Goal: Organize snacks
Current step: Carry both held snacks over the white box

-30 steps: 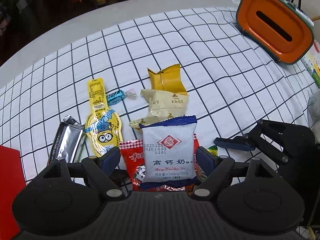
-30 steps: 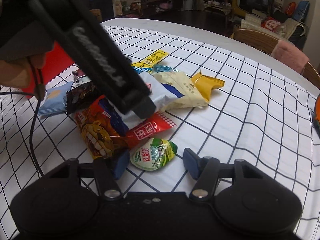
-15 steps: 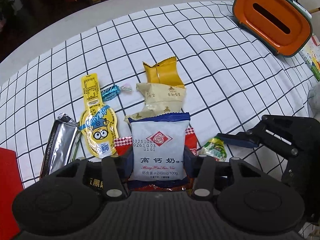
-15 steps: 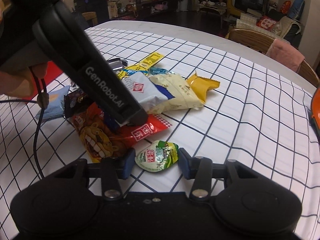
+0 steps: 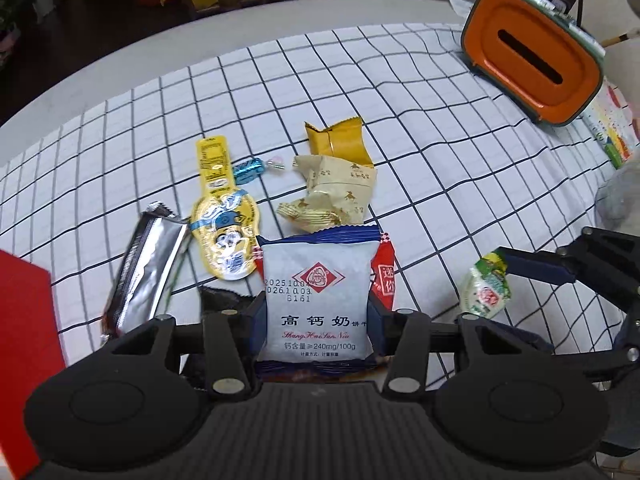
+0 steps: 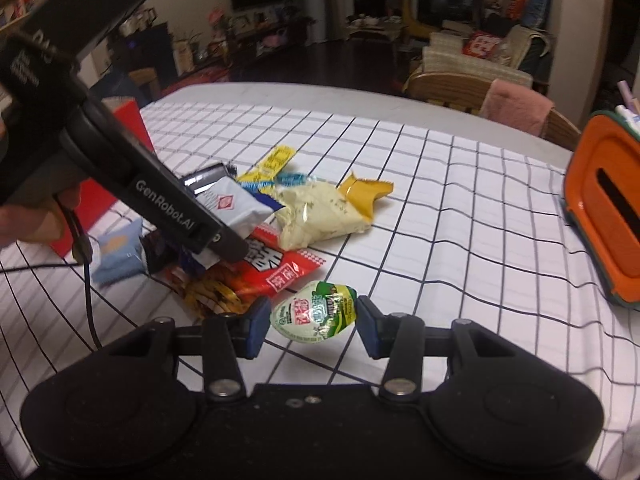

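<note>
My left gripper (image 5: 317, 320) is shut on a white and blue biscuit packet (image 5: 316, 276), which hangs just above the snack pile. The same packet (image 6: 236, 208) shows in the right wrist view, under the left gripper's black body (image 6: 172, 216). My right gripper (image 6: 312, 328) is shut on a small green and white jelly cup (image 6: 314, 312), held a little off the checked cloth. That jelly cup (image 5: 484, 292) also appears at the right of the left wrist view. A red snack bag (image 6: 276, 268) lies beneath both.
On the cloth lie a beige packet (image 5: 336, 196), a gold packet (image 5: 340, 140), a yellow cartoon pouch (image 5: 224, 232), a silver bar (image 5: 148, 264) and a blue candy (image 5: 248, 168). A red box (image 5: 24, 320) stands at the left. An orange slotted container (image 5: 528, 52) sits far right.
Both grippers closed, the left on the biscuit packet and the right on the jelly cup. Both then rose, lifting their snacks off the pile and the cloth.
</note>
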A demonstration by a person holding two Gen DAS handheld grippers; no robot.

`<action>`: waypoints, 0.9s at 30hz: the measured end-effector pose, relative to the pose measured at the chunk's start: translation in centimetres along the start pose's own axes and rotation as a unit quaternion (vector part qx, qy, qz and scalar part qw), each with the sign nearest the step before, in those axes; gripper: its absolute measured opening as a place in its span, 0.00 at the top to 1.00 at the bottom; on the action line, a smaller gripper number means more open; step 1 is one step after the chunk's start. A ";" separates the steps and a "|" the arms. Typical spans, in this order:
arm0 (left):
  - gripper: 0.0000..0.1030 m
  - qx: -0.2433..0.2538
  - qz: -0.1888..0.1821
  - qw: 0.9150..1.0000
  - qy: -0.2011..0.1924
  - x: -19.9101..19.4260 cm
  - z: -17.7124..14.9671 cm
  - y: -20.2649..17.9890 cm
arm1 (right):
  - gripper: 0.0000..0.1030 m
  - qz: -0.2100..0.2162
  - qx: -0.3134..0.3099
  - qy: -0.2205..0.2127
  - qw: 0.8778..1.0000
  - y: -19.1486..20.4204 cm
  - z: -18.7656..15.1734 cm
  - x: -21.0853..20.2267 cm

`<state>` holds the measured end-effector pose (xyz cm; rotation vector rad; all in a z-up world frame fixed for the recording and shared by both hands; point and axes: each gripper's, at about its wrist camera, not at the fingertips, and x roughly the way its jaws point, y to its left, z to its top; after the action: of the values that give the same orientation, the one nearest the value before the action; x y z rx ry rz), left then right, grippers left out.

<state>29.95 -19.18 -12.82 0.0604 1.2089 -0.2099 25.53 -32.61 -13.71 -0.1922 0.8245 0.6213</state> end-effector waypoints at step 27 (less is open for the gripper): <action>0.54 -0.040 0.007 0.997 -0.072 -13.4 -10.1 12.3 | 0.56 0.023 -0.002 -0.053 0.998 15.6 6.6 -6.3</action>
<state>18.54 -3.77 -4.72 -0.0154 1.0719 -0.1518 17.35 -20.18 -3.47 -0.1431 0.7268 0.6705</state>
